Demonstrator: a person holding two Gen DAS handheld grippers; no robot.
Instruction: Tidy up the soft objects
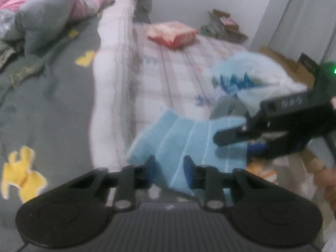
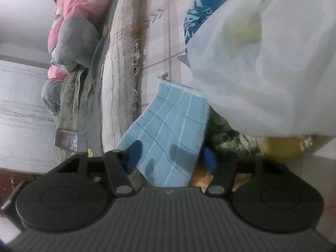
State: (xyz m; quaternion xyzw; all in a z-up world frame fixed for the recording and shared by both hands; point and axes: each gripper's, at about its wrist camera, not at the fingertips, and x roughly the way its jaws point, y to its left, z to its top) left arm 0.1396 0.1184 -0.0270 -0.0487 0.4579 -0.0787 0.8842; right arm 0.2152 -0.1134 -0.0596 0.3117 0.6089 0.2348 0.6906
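Observation:
A light blue checked towel [image 1: 184, 138] lies on the checked bed sheet [image 1: 168, 79], partly under a white plastic bag with blue print [image 1: 252, 77]. My left gripper [image 1: 170, 168] hangs over the towel's near end. Its blue pads stand apart, the cloth shows in the gap, and neither pad presses on it. From the right, my right gripper [image 1: 235, 145] reaches over the same towel. In the right wrist view the towel [image 2: 168, 130] lies flat between the right gripper's [image 2: 172, 157] spread fingers. The bag [image 2: 262, 63] bulges just above.
A red-pink packet [image 1: 172, 33] lies farther up the bed. A grey blanket with yellow shapes [image 1: 52, 105] covers the left side, with a pink and grey quilt [image 1: 46, 6] beyond it. Cardboard boxes [image 1: 226, 25] stand against the far wall. A green patterned cloth [image 2: 229, 136] lies under the bag.

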